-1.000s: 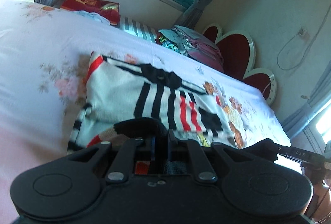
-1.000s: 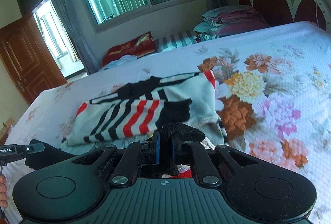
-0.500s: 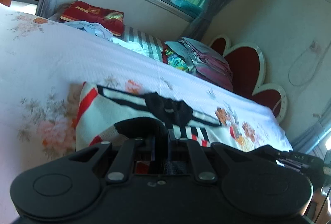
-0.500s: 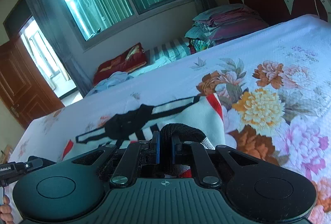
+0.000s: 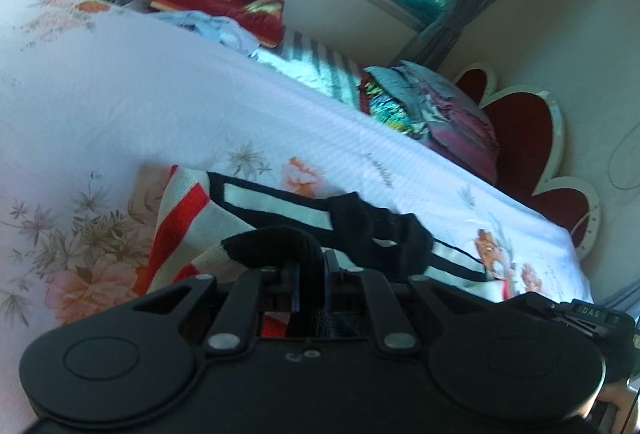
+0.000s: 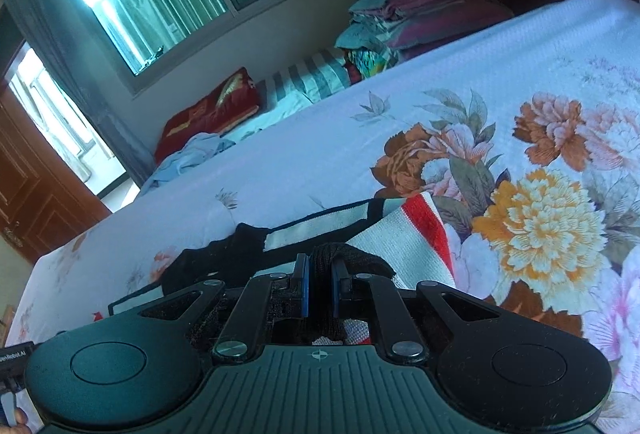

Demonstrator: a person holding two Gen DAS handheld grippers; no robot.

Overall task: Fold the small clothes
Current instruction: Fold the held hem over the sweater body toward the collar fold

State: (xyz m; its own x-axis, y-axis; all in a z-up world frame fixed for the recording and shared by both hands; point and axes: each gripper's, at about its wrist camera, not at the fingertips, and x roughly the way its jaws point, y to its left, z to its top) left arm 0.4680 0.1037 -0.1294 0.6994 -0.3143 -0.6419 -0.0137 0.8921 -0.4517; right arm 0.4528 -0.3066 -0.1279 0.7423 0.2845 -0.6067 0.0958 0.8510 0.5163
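Both grippers clamp black hem of the striped garment (image 5: 192, 218): left gripper (image 5: 312, 266) and right gripper (image 6: 320, 270), fingers narrow on cloth. Against a second ago, far less garment shows, now bunched low at centre frame on the floral bed (image 6: 520, 81); more bare sheet lies beyond.

Open bedspread (image 6: 304, 153) lies beyond the striped garment (image 6: 404, 238); folded piles (image 6: 420, 9) line its far edge.

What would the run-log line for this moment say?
left gripper: shut on striped garment | right gripper: shut on same garment | garment on floral bedsheet | fold incomplete
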